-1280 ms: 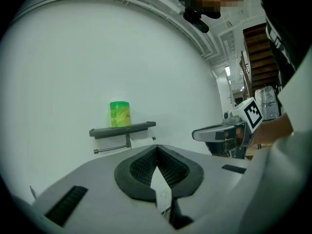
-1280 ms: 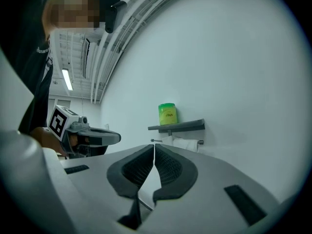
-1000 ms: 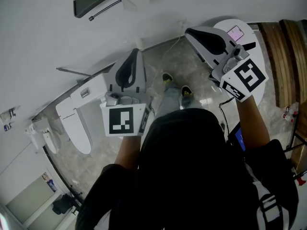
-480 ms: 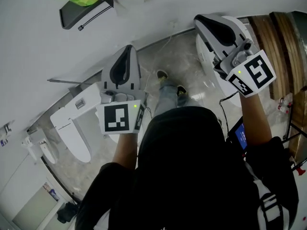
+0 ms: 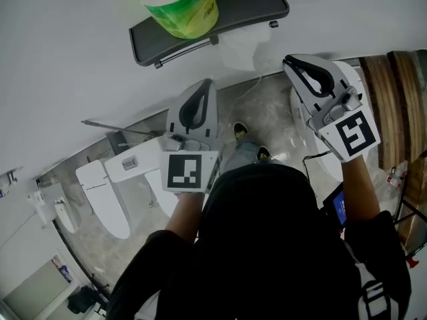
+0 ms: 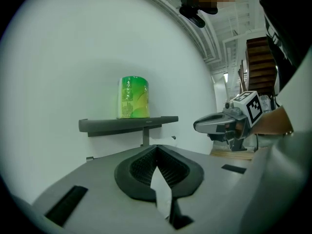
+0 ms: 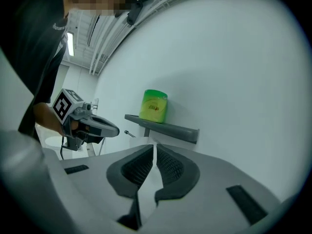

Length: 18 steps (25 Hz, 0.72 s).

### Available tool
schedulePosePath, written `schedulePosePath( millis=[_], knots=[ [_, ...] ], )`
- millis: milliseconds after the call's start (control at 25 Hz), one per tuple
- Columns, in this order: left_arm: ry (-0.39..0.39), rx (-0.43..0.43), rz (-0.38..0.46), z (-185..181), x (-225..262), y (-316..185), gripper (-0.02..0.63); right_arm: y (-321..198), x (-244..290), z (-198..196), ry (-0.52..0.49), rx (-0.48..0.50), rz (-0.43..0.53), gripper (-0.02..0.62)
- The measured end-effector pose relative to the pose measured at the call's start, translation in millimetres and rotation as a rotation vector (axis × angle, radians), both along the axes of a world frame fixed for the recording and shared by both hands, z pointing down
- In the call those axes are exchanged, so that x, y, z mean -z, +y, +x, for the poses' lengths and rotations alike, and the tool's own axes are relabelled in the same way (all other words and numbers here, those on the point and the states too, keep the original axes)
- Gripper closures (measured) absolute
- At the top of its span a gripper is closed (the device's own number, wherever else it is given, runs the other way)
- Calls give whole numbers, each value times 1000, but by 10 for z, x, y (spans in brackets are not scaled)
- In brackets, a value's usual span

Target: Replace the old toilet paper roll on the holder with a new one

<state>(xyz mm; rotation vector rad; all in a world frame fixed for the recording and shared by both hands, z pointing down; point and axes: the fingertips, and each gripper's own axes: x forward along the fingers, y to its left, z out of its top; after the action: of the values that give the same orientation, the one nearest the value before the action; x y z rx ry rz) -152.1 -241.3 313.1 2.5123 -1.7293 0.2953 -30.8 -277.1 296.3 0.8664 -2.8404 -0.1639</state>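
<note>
**Both grippers close in on the shelf, jaws shut and empty**

Both grippers have moved closer to the shelf over the last second. It now sits fully in the head view instead of cut off at the top edge. The left gripper is below the shelf's middle, and the right gripper is below its right end. Neither touches the shelf.

In its own view, the left gripper's jaws are pressed together at the tips with nothing between them. The right gripper's jaws are also closed on nothing.

The new roll, in a green wrapper, stands upright on top of the shelf toward its left end. White paper hangs just under the shelf, beside a thin bar that runs along the shelf's underside. How much of the old roll remains cannot be made out. The shelf is fixed to a plain white wall, and a toilet is on the floor well below it.
</note>
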Motion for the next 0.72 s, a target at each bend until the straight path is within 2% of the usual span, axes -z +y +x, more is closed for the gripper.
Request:
schedulePosePath(
  millis=[120,320,720],
  knots=[
    [6,-4,3,-140,-5,-127,592,-119,-14,-204,64,21,19,572],
    [26,-13,15,-302,7,-284,592,-250,-13,-379,102,12,34,571],
    [41,-71,23,-455,-68,-421,592,-352,-85,-451,175,-42,59,571]
  ],
)
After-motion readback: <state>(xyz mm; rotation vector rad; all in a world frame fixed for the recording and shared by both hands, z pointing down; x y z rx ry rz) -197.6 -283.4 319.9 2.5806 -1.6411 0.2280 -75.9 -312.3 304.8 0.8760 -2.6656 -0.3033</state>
